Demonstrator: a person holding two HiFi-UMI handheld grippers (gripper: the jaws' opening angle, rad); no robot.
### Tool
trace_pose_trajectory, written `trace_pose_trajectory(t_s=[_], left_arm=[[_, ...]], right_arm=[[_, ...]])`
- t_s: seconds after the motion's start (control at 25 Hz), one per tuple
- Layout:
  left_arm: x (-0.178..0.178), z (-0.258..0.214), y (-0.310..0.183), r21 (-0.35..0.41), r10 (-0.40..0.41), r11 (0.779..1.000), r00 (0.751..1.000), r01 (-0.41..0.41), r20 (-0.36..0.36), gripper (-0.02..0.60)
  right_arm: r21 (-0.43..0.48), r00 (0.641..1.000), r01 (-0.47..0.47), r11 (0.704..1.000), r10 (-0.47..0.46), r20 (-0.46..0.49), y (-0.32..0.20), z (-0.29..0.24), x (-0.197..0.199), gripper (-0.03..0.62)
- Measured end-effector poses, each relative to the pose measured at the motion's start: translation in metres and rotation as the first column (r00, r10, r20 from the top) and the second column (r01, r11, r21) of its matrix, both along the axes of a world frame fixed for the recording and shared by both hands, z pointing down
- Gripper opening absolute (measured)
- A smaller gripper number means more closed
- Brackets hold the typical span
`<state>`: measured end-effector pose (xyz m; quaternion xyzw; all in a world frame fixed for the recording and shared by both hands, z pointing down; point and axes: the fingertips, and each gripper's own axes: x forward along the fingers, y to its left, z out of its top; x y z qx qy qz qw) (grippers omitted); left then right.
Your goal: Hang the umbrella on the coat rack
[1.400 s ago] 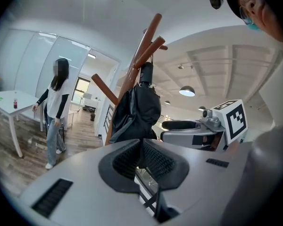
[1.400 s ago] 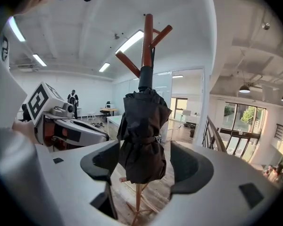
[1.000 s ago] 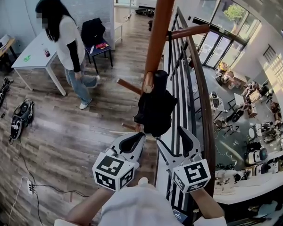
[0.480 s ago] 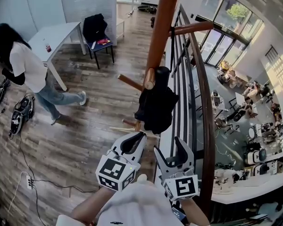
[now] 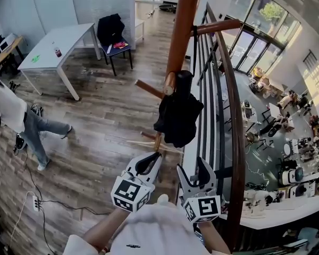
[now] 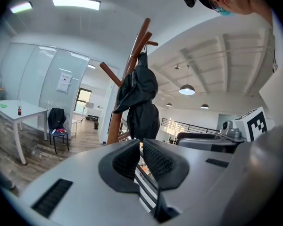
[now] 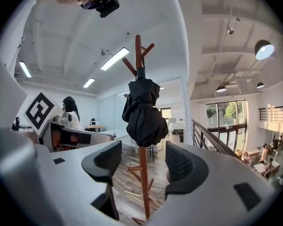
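Where the black folded umbrella (image 5: 176, 118) hangs from a peg of the wooden coat rack (image 5: 181, 31), open wood floor (image 5: 95, 126) lies to its left and a railing (image 5: 231, 121) runs close on its right. Below it and apart, the left hand-held gripper (image 5: 149, 161) has its jaws almost together, empty; the right hand-held gripper (image 5: 194, 173) gapes wide, empty.

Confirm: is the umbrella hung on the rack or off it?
Hung: the folded umbrella dangles high on the coat rack, well off the floor.

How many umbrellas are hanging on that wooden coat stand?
1. A black folded umbrella hangs on the coat rack, next to the railing. Another could be hidden behind it.
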<state>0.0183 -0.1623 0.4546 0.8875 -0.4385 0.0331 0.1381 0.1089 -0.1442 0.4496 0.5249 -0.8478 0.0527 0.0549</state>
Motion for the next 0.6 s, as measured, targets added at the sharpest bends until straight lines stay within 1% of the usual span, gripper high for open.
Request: trace_pose_trajectory(t_s=[0.08, 0.16, 0.2, 0.24, 0.28, 0.36, 0.48, 0.6], left_arm=[[-0.003, 0.005, 0.003, 0.007, -0.004, 1.0, 1.0, 0.004, -0.006, 0.037], [-0.006, 0.01, 0.007, 0.009, -0.008, 1.0, 1.0, 0.008, -0.007, 0.037], [-0.007, 0.013, 0.009, 0.007, -0.011, 1.0, 1.0, 0.011, -0.004, 0.037], [-0.01, 0.016, 0.011, 0.005, -0.014, 1.0, 1.0, 0.013, 0.001, 0.037], [-0.012, 0.019, 0.013, 0.002, -0.016, 1.0, 1.0, 0.016, 0.005, 0.037], [-0.017, 0.023, 0.015, -0.002, -0.02, 1.0, 1.0, 0.02, 0.008, 0.037], [-0.02, 0.026, 0.013, -0.001, -0.032, 0.999, 0.999, 0.032, -0.004, 0.037], [-0.018, 0.029, 0.015, -0.007, -0.037, 0.999, 0.999, 0.037, -0.02, 0.037]], right_arm=[[0.001, 1.0, 0.0, 1.0, 0.0, 0.015, 0.002, 0.003, -0.002, 0.308], [0.008, 1.0, -0.005, 1.0, 0.005, 0.023, 0.005, 0.004, -0.004, 0.277], [0.019, 1.0, -0.013, 1.0, 0.012, 0.022, 0.007, 0.003, -0.004, 0.25], [0.034, 1.0, -0.026, 0.999, 0.025, 0.019, 0.009, 0.002, -0.003, 0.206], [0.05, 0.999, -0.041, 0.998, 0.04, 0.02, 0.01, 0.001, -0.002, 0.145], [0.064, 0.997, -0.064, 0.996, 0.061, 0.044, 0.011, 0.002, 0.0, 0.084], [0.035, 0.994, -0.076, 0.996, 0.073, 0.076, 0.009, 0.011, 0.0, 0.057], [0.022, 0.995, -0.078, 0.997, 0.077, 0.056, 0.013, 0.019, -0.003, 0.041]])
